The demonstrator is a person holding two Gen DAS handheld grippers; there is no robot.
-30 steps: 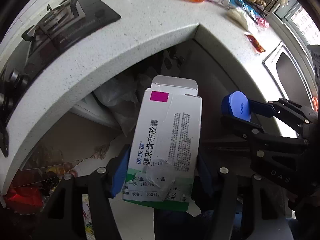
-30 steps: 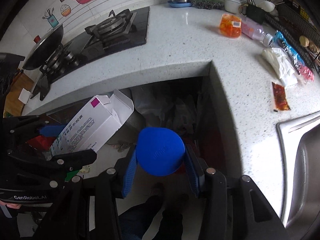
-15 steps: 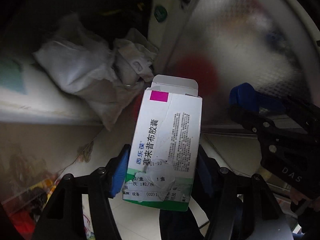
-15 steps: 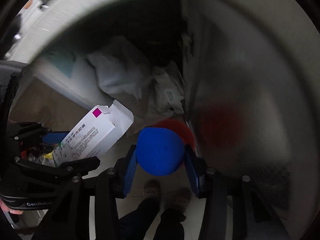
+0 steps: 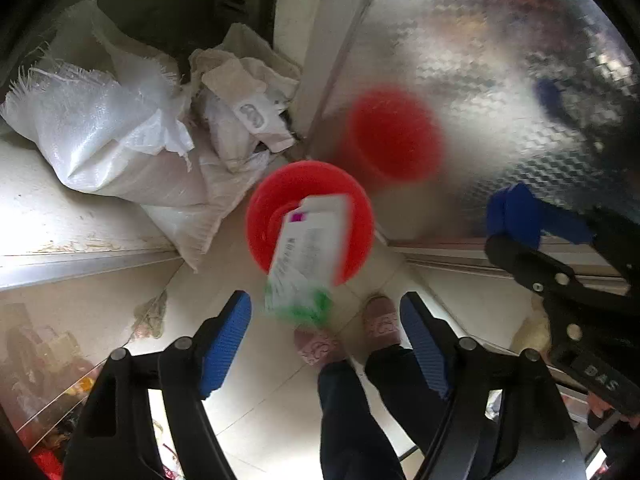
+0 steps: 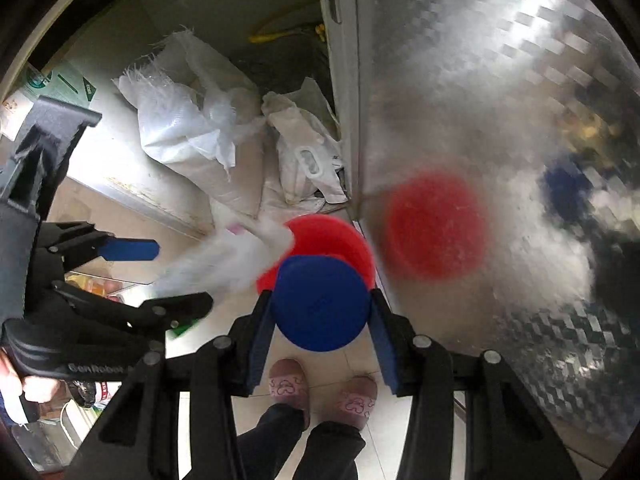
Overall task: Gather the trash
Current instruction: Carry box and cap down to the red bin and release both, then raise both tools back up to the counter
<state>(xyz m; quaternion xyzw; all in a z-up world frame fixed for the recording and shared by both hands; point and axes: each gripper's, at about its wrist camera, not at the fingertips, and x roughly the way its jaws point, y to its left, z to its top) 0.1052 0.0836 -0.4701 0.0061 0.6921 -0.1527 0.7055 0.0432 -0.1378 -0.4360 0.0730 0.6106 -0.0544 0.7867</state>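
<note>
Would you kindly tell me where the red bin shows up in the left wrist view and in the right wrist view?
Left wrist: the red bin sits just above centre, partly covered by the blurred white box.
Right wrist: the red bin sits at centre, just above the blue lid.
Shared landmark: its red reflection in the shiny metal panel, to its right.

Left gripper (image 5: 325, 340) points down, fingers just opened and apart; right gripper (image 6: 320, 320) clamped, pointing down

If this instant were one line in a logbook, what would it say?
left tongs: just opened, empty | box: blurred, above red bin | right tongs: shut on blue lid
</note>
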